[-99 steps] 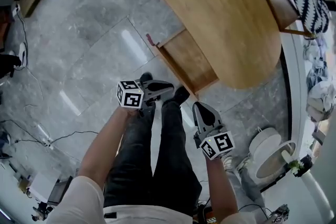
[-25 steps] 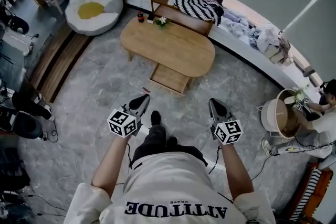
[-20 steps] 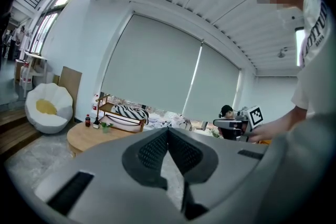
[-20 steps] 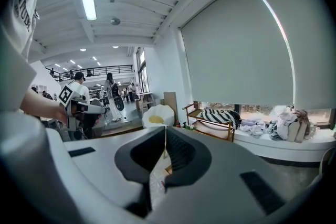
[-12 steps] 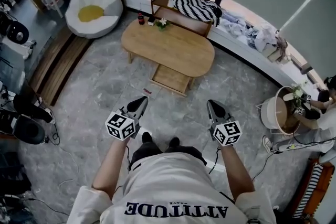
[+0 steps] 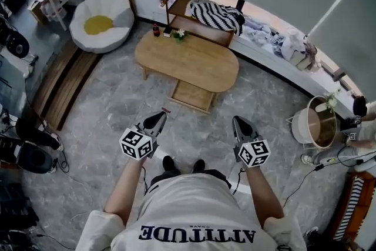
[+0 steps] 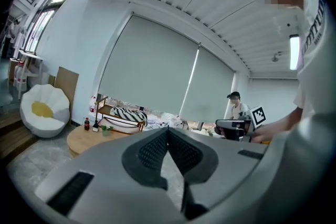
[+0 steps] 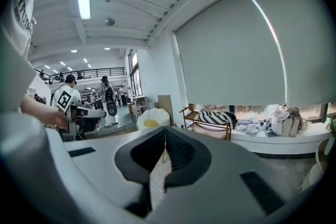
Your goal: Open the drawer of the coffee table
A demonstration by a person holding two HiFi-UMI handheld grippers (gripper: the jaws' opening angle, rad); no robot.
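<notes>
Head view: the drawer (image 6: 192, 96) juts open from the bench's (image 6: 188, 59) near edge, well ahead of the left tongs (image 6: 161, 116) and right tongs (image 6: 237, 121). Left gripper view: left tongs clenched, empty. Right gripper view: right tongs clenched, empty.

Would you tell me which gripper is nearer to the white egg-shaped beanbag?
Left. The left gripper hangs down-right of the beanbag; the right gripper is farther, across the person's body.

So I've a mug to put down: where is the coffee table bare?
Nearly all the coffee table top is bare, from the plant at its far edge to the side over the open drawer. Crowded only around the plant.
</notes>
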